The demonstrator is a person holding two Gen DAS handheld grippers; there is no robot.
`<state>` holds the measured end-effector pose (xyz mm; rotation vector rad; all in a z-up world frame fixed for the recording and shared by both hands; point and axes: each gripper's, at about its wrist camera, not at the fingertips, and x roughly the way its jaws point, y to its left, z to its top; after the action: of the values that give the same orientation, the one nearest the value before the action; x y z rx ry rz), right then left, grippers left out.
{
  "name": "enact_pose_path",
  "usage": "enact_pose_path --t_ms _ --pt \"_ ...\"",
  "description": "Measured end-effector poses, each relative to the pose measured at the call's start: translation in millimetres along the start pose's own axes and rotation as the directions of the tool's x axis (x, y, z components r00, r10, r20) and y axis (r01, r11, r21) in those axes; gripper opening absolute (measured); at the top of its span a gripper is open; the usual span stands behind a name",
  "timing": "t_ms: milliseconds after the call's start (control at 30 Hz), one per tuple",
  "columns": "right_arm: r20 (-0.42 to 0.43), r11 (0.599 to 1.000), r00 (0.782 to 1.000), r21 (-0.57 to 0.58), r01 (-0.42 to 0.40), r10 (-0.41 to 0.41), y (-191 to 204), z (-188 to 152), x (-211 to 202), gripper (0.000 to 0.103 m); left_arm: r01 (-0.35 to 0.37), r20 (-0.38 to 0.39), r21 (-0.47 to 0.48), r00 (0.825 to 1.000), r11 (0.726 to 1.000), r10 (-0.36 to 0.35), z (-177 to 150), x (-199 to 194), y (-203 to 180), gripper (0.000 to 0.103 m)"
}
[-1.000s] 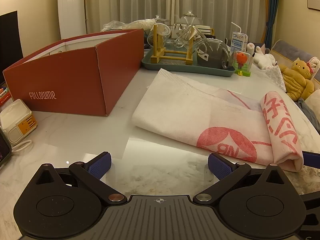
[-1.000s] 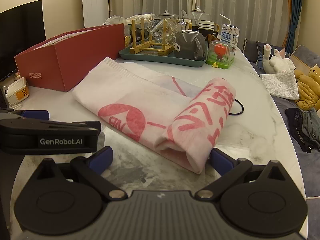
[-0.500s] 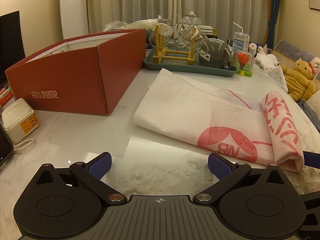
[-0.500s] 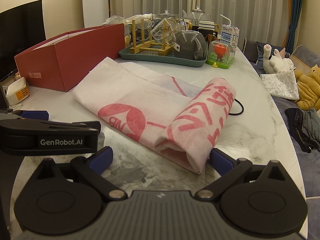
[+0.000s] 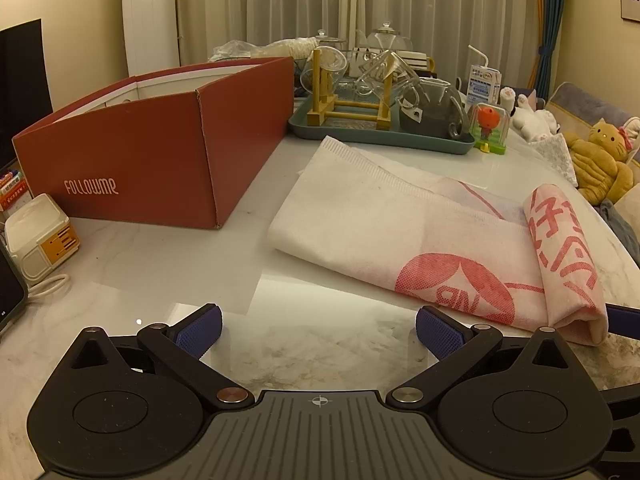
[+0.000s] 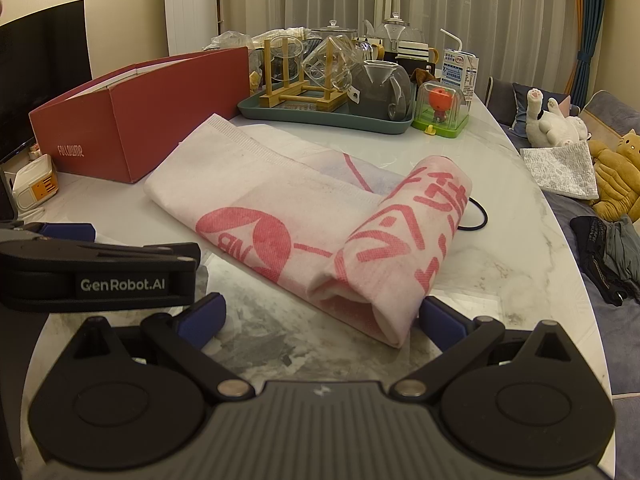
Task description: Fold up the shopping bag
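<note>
A white fabric shopping bag (image 5: 400,220) with red print lies flat on the marble table (image 5: 160,264); its right end is rolled into a thick tube (image 6: 404,248). My left gripper (image 5: 318,330) stands open near the table's front edge, left of the roll, with nothing between its blue pads. In the right wrist view my right gripper (image 6: 322,320) is open too, its jaws on either side of the roll's near end without closing on it. The left gripper's black body (image 6: 96,272) shows at the left of that view.
A red cardboard box (image 5: 160,152) stands left of the bag. Behind it a teal tray (image 5: 380,136) holds glassware and a wooden rack. A milk carton (image 6: 460,68), a green toy (image 6: 440,110), a black hair tie (image 6: 476,216) and a white device (image 5: 40,240) lie around.
The left wrist view has shifted very slightly; the box and bag sit a touch further right. The bag and the right gripper have not visibly moved.
</note>
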<state>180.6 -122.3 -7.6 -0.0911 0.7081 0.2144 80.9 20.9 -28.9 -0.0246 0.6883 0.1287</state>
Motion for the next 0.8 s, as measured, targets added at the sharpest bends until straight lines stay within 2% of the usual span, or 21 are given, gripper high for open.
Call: enact_pose_path --t_ms 800 --pt "0.000 1.000 1.000 0.000 0.000 0.000 0.3 0.1 -0.6 0.103 -0.006 0.000 -0.003 1.000 1.000 0.006 -1.1 -2.0 -0.8 0.103"
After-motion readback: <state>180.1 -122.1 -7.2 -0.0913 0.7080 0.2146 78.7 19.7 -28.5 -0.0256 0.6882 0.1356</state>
